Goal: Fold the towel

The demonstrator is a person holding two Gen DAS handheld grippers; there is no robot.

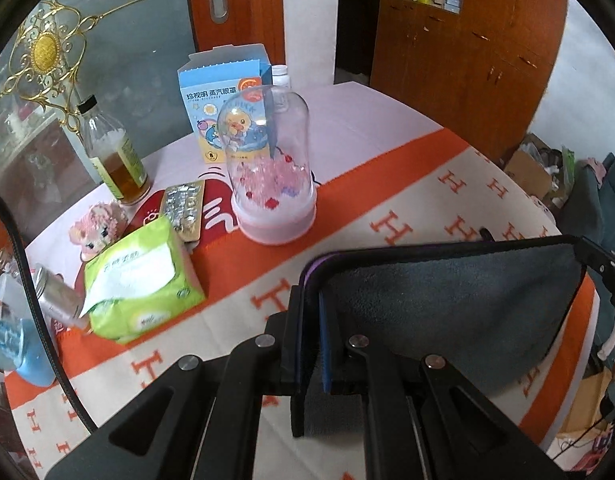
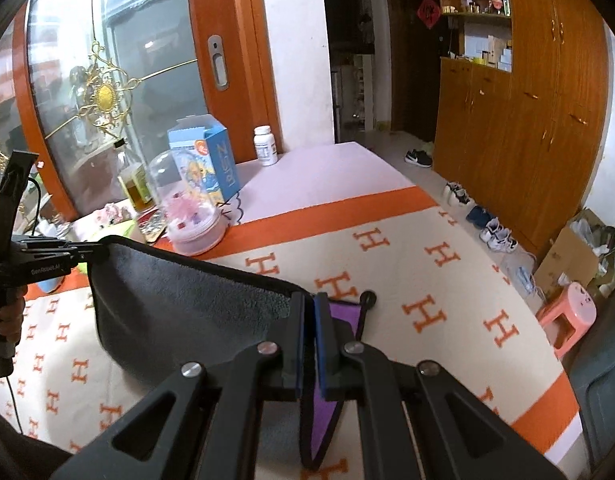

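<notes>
Closest to us, our left gripper (image 1: pixel 313 308) has its jaws pinched on one top corner of the towel (image 1: pixel 447 304), and our right gripper (image 2: pixel 309 320) is clamped on the other corner. Between them the grey towel (image 2: pixel 179 308) hangs stretched above the blanket, its purple backing showing at the pinched edges.

Beneath it lies an orange and cream blanket (image 1: pixel 427 208) patterned with H letters, spread over a pale tablecloth (image 2: pixel 327 172). Behind the table stands a glass door (image 2: pixel 107 80) with gold scrollwork and an orange frame; farther right we see a dark doorway and then a tall wooden cabinet (image 2: pixel 527 120).

Going left to right along the table's far side in the left wrist view: a blue bottle (image 1: pixel 15 340) cut off at the rim, a green tissue pack (image 1: pixel 139 280), a pink knitted doll (image 1: pixel 97 228), a bottle of amber liquid (image 1: pixel 115 156), blister packs (image 1: pixel 185 208), a blue carton (image 1: pixel 223 100), and a clear dome (image 1: pixel 267 160) on a pink base with pink blocks inside. A white pill bottle (image 2: pixel 265 146) stands behind, mostly hidden by the carton in the left view.

On the floor to the right we make out shoes (image 2: pixel 495 236), a pink stool (image 2: pixel 567 312) and a cardboard box (image 2: pixel 575 256). The towel's lower edge is hidden behind the gripper bodies.
</notes>
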